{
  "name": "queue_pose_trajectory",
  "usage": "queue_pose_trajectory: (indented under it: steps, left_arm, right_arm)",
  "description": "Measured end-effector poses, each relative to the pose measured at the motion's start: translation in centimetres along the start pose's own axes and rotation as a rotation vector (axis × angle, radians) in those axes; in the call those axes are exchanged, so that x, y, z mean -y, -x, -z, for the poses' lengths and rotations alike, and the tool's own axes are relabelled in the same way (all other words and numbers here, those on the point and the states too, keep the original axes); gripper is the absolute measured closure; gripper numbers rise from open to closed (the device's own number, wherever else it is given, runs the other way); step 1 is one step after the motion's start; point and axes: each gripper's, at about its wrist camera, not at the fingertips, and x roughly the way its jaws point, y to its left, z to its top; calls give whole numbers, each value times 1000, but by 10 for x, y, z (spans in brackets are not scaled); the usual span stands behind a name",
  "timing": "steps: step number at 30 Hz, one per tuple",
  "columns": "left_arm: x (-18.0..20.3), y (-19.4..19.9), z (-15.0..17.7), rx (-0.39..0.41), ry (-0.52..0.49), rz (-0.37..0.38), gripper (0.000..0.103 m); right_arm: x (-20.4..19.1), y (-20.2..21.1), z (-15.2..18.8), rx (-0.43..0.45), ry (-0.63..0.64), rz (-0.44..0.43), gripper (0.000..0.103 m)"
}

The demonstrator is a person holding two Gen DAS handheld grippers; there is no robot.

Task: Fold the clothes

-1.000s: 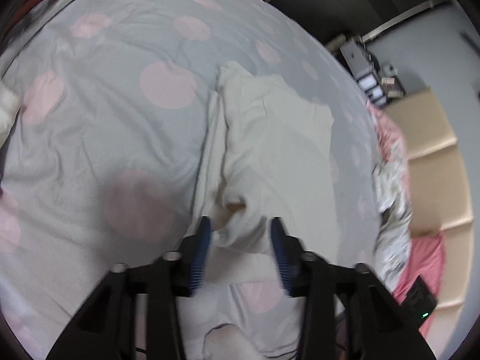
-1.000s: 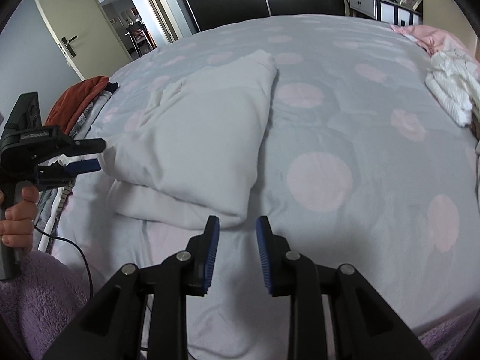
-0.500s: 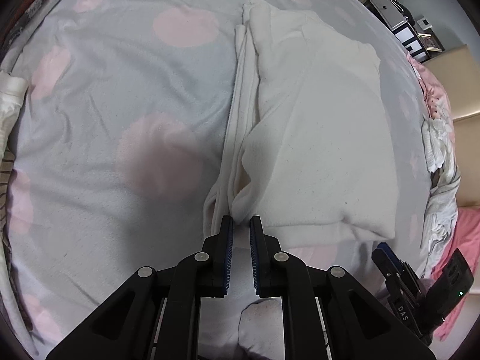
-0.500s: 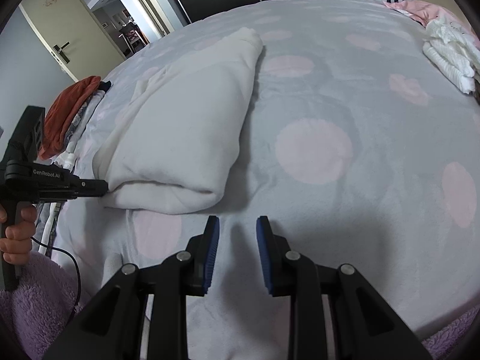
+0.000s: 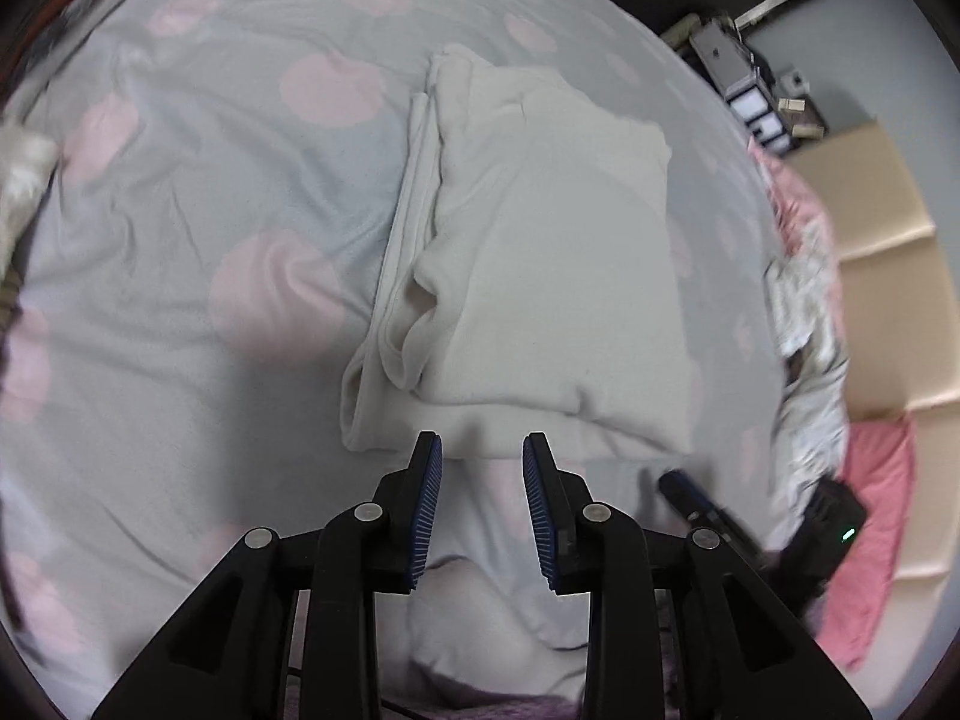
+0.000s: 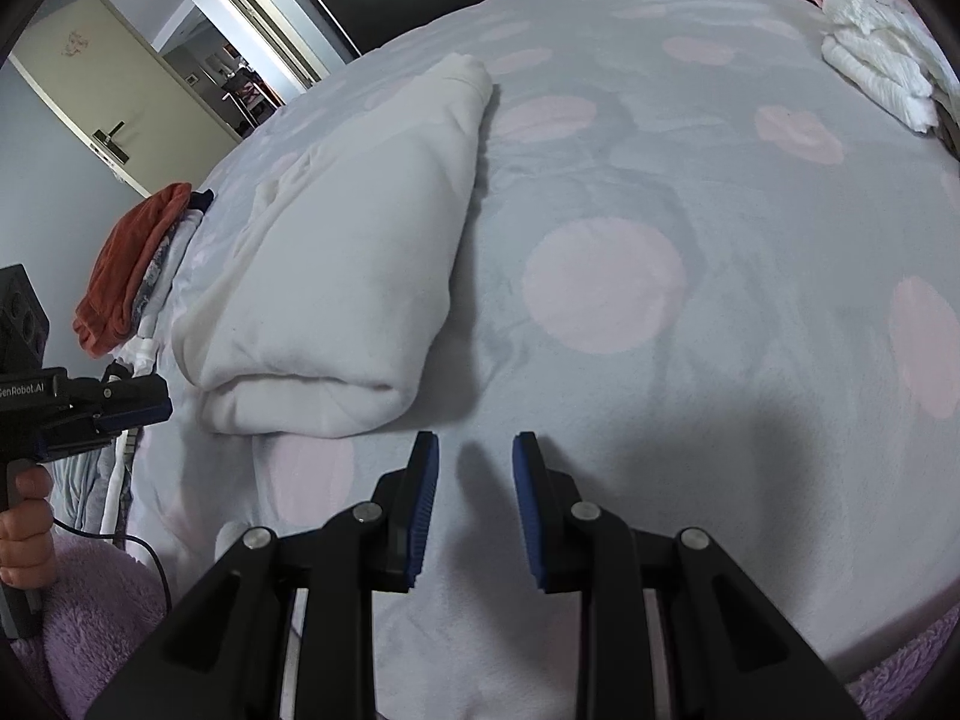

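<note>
A white fleece garment (image 5: 540, 276) lies folded in layers on the grey bedcover with pink dots (image 5: 198, 192). It also shows in the right wrist view (image 6: 336, 252), left of centre. My left gripper (image 5: 482, 450) is open and empty, its tips just short of the garment's near edge. My right gripper (image 6: 474, 447) is open and empty over bare bedcover (image 6: 690, 210), to the right of the garment's near corner. The left gripper shows from the side in the right wrist view (image 6: 129, 405), at the far left.
A stack of folded clothes with an orange-red top piece (image 6: 129, 246) sits at the bed's left edge. A white pile (image 6: 876, 69) and pink fabric lie far right. Crumpled clothes (image 5: 804, 300) line the bed's right side. Beige shelves (image 5: 882, 300) and a door (image 6: 90, 114) stand beyond.
My left gripper shut on the garment's near edge, then let go, opened and pulled back slightly. The garment now lies flatter and folded. My right gripper stayed open and shifted a little.
</note>
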Motion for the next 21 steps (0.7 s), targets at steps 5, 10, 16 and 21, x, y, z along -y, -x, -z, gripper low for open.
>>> queue_pose_trajectory:
  steps: [5, 10, 16, 21]
  left_arm:
    - [-11, 2, -8, 53, 91, 15, 73]
    - [-10, -16, -13, 12, 117, 43, 73]
    - [-7, -33, -20, 6, 132, -28, 73]
    - [-2, -43, -22, -1, 122, -61, 73]
  right_arm:
    - [-3, 1, 1, 4, 15, -11, 78]
    - [0, -2, -1, -6, 4, -12, 78]
    - [-2, -4, -2, -12, 18, -16, 78]
    - [-3, -7, -2, -20, 22, -17, 78]
